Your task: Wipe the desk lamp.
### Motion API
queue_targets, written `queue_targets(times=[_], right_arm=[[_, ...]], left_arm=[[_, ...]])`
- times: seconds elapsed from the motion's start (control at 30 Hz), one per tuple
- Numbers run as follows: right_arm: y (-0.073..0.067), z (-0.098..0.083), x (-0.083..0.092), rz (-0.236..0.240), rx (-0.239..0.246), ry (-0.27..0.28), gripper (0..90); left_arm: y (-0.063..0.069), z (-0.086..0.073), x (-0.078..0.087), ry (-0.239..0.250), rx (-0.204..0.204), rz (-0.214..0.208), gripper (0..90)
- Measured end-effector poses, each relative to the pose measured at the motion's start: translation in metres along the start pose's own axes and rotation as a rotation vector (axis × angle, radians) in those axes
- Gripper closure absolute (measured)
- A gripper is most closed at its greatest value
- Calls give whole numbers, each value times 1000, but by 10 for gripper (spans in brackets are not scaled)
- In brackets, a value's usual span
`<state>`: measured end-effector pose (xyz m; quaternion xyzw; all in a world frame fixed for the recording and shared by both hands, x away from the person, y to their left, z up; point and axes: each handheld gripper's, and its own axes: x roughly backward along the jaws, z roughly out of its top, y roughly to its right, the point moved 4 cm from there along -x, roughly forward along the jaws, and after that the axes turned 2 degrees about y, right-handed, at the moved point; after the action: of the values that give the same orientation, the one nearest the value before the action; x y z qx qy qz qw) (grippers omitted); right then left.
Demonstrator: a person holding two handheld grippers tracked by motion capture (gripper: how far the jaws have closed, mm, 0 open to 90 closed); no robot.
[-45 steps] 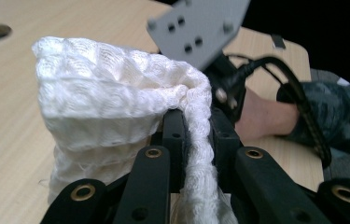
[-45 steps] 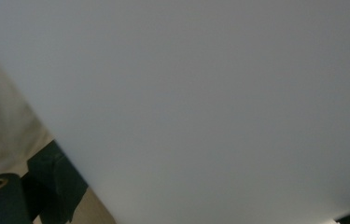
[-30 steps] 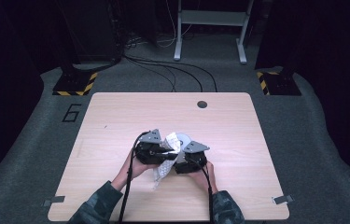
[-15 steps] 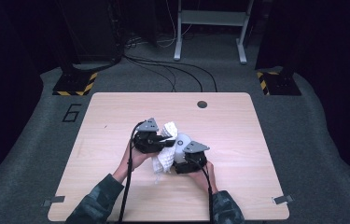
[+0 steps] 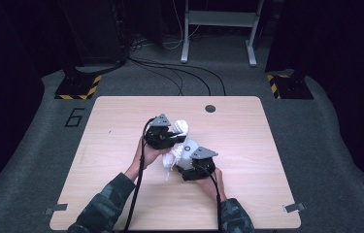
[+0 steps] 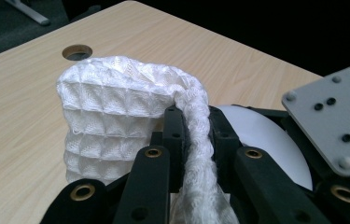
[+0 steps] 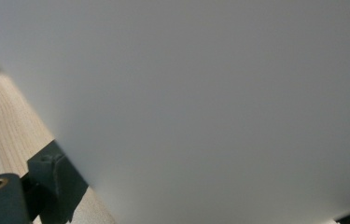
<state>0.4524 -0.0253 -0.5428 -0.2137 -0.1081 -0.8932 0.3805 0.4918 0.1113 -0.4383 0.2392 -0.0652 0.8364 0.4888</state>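
Left tongs (image 6: 193, 140) are clenching a white waffle cloth (image 6: 116, 112) at frame centre of the high view, over a white plate (image 5: 189, 148). Right tongs (image 5: 189, 167) are against the plate; grip unreadable. Counter (image 5: 247, 141) underneath.

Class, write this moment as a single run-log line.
left gripper: shut on white cloth | right gripper: at white plate, grip unclear | table: wooden
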Motion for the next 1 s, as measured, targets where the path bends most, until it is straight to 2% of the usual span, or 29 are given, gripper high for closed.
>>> queue_targets(times=[0.13,0.3,0.5,0.6,0.63,0.7,1.0], right_arm=[[0,0,0,1,1,0,65],[0,0,0,0,1,-1,65],[0,0,0,0,1,-1,65],[0,0,0,0,1,-1,65],[0,0,0,0,1,0,64],[0,0,0,0,2,0,65],[0,0,0,0,0,-1,65]], left_arm=[[-3,2,-4,3,10,5,806],[-7,4,-7,3,5,30,806],[-14,5,-16,6,20,52,806],[-17,5,-20,4,12,62,807],[-16,4,-21,-7,22,56,806],[-18,4,-22,6,20,63,806],[-25,-6,-25,9,74,58,806]])
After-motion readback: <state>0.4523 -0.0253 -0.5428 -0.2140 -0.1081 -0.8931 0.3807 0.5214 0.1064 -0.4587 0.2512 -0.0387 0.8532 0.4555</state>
